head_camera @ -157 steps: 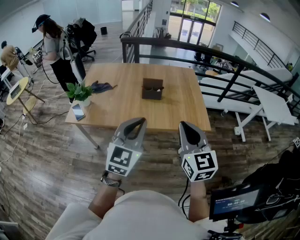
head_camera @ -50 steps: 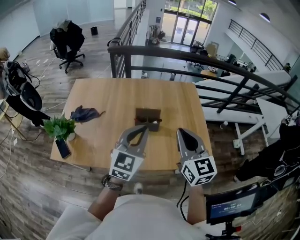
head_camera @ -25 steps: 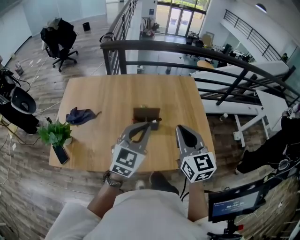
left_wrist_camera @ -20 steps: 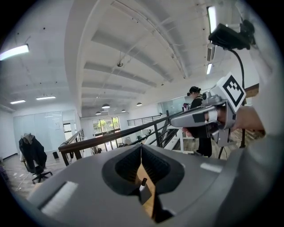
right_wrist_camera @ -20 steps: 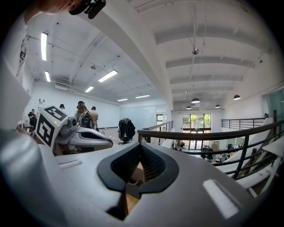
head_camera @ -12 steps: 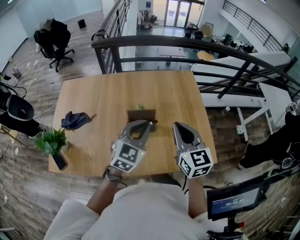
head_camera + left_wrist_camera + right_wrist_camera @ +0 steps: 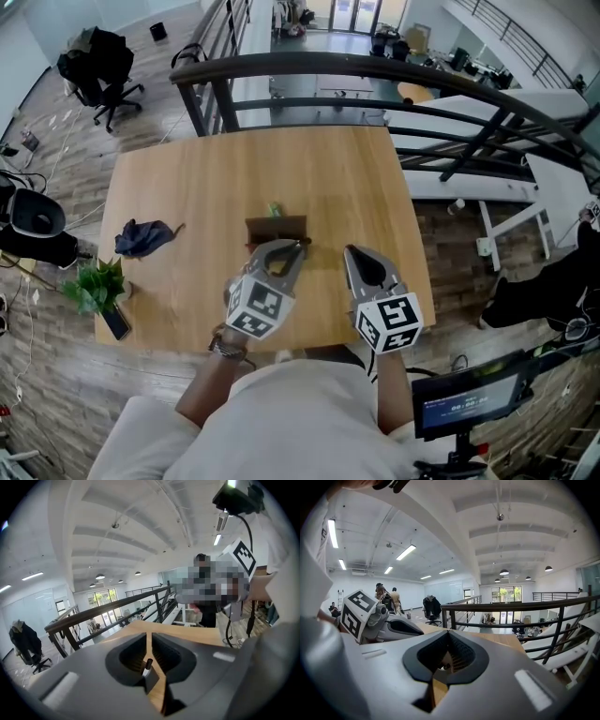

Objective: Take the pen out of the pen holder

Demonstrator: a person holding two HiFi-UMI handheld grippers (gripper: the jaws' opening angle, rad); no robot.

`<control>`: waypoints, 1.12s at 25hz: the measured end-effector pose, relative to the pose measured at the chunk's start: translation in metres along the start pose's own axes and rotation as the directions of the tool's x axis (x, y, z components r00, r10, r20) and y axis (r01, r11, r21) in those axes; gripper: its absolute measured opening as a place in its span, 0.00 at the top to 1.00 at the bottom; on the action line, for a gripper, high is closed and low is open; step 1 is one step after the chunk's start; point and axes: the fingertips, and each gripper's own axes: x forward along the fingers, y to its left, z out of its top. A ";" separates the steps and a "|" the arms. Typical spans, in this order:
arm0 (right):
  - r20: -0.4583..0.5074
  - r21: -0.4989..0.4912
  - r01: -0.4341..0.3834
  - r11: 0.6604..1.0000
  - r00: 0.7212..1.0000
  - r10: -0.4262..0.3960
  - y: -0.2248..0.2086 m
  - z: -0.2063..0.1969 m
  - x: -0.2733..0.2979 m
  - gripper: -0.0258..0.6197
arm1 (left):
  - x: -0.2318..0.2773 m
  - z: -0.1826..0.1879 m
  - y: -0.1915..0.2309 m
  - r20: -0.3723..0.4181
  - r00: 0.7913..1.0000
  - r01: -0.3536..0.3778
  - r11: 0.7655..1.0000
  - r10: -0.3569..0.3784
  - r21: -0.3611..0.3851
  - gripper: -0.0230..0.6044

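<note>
A brown pen holder (image 7: 277, 228) stands at the middle of the wooden table (image 7: 187, 178), with a green pen (image 7: 275, 210) sticking out at its far side. My left gripper (image 7: 299, 246) is shut, its tips just at the holder's near right corner, above it. Through the hollow behind the left gripper's (image 7: 151, 635) meeting tips a dark pen end (image 7: 147, 664) shows against the wood. My right gripper (image 7: 349, 251) is shut and empty, to the right of the holder and apart from it. The right gripper (image 7: 449, 633) points across the table.
A dark blue cloth (image 7: 142, 236) lies on the table's left part. A potted plant (image 7: 94, 286) and a phone (image 7: 117, 322) sit at the near left corner. A black railing (image 7: 375, 73) runs behind the table. An office chair (image 7: 94, 58) stands far left.
The view has closed in on the table. Both grippers, once short of the near edge, now hang over the tabletop, the left one's tips reaching the holder. The person at the left is gone.
</note>
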 end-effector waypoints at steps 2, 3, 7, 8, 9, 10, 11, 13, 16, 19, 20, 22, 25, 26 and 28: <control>-0.012 0.004 -0.003 1.000 1.000 0.003 -0.003 -0.004 0.002 0.96 | 0.005 -0.004 -0.002 -0.016 1.000 0.008 1.000 -0.008 0.003 0.90; -0.017 0.006 -0.004 1.000 1.000 0.004 -0.004 -0.005 0.003 0.96 | 0.007 -0.006 -0.002 -0.025 1.000 0.011 1.000 -0.011 0.006 0.90; -0.031 0.011 -0.007 1.000 0.999 0.007 -0.009 -0.011 0.009 0.96 | 0.017 -0.016 -0.001 -0.056 0.998 0.017 1.000 -0.016 0.015 0.89; -0.036 0.013 -0.008 1.000 0.999 0.008 -0.009 -0.012 0.010 0.96 | 0.019 -0.019 0.000 -0.065 0.998 0.019 1.000 -0.018 0.014 0.89; -0.040 0.015 -0.009 1.000 0.999 0.009 -0.010 -0.013 0.012 0.96 | 0.021 -0.022 0.000 -0.073 0.997 0.022 1.000 -0.021 0.014 0.89; -0.046 0.016 -0.010 1.000 0.999 0.010 -0.011 -0.015 0.013 0.96 | 0.024 -0.024 0.000 -0.080 0.996 0.025 1.000 -0.024 0.013 0.89; -0.051 0.017 -0.011 1.000 0.999 0.011 -0.011 -0.017 0.013 0.96 | 0.025 -0.026 -0.001 -0.087 0.996 0.030 0.999 -0.029 0.013 0.89; -0.061 0.019 -0.013 1.000 0.998 0.014 -0.011 -0.019 0.014 0.96 | 0.028 -0.029 -0.003 -0.100 0.994 0.040 0.999 -0.039 0.013 0.89; -0.076 0.025 -0.018 1.000 0.997 0.020 -0.012 -0.024 0.017 0.96 | 0.033 -0.034 -0.005 -0.118 0.991 0.057 0.998 -0.055 0.014 0.88; -0.089 0.033 -0.021 0.999 0.996 0.024 -0.013 -0.029 0.021 0.96 | 0.039 -0.038 -0.006 -0.135 0.988 0.071 0.997 -0.068 0.020 0.87; -0.092 0.036 -0.023 0.999 0.995 0.026 -0.013 -0.031 0.022 0.96 | 0.041 -0.040 -0.007 -0.142 0.987 0.076 0.997 -0.072 0.022 0.87; -0.098 0.040 -0.025 0.999 0.995 0.029 -0.013 -0.034 0.024 0.96 | 0.044 -0.044 -0.007 -0.156 0.985 0.084 0.996 -0.078 0.028 0.86; -0.107 0.045 -0.027 0.999 0.994 0.031 -0.013 -0.038 0.027 0.96 | 0.047 -0.049 -0.008 -0.178 0.980 0.093 0.995 -0.085 0.036 0.85; -0.109 0.048 -0.027 0.998 0.994 0.032 -0.013 -0.039 0.027 0.96 | 0.048 -0.051 -0.009 -0.187 0.978 0.097 0.994 -0.088 0.039 0.85; -0.111 0.052 -0.027 0.998 0.993 0.033 -0.013 -0.041 0.028 0.96 | 0.051 -0.055 -0.010 -0.206 0.974 0.104 0.994 -0.092 0.046 0.85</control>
